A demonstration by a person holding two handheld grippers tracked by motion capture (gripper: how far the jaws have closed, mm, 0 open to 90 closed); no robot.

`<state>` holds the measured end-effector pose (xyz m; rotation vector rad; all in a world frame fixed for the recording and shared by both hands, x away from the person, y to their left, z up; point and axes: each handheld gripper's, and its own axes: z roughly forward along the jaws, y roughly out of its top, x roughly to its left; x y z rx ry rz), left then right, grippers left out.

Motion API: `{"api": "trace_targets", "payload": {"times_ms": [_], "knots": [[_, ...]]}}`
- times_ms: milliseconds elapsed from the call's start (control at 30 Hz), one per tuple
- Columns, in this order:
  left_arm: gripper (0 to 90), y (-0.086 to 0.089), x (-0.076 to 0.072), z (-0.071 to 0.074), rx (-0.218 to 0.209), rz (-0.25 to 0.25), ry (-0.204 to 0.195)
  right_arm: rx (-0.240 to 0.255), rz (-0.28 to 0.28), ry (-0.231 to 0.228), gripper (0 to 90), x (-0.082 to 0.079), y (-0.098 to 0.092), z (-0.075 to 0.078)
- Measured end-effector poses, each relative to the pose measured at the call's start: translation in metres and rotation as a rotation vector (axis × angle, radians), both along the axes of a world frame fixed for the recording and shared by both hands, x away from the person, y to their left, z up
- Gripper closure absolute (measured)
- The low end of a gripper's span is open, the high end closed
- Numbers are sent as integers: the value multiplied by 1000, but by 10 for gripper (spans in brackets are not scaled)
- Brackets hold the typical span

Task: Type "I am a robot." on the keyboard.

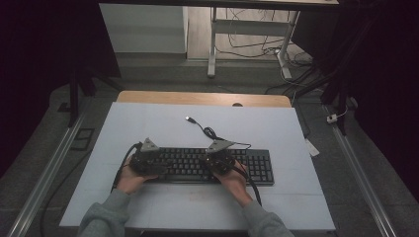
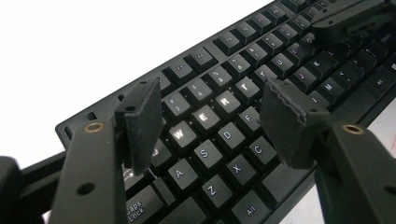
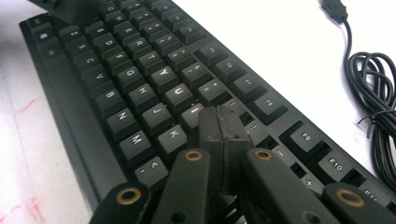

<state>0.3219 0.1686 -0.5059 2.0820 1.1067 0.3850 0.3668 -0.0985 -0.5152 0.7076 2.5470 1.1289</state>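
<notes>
Apparently for typing, I press my right claw point(image 3: 219, 122) together over the keyboard point(image 1: 257, 165) as one fingertip; left claw point(image 2: 212, 123) hovers spread.

The keyboard point(image 1: 207, 165) is black with white letters on its keys; its coiled cable point(image 3: 373, 88) at 2 o'clock is black too. The surface point(image 1: 148, 123) is pale blue-white, with faint red smudges at 8 o'clock. Each hand-held gripper point(image 2: 215, 121) has black jaws with brass-coloured rivets. Sleeves point(image 1: 106, 217) are grey.
</notes>
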Motion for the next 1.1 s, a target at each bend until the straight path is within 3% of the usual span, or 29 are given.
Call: {"api": "trace_targets", "payload": {"times_ms": [400,500,733,833,1100], "knots": [[390,0,0,-1,12,-4,6,-6,-7,-12,896,4,5,-1],[389,-1,0,-2,13,-6,9,-32,-17,-5,896,4,6,-2],[389,0,0,-1,11,-2,5,-6,-10,-32,896,-1,4,7],[388,0,0,-1,10,-3,5,28,-6,-21,896,-2,1,9],[388,0,0,-1,6,1,6,51,3,-14,895,-8,-15,13]]}}
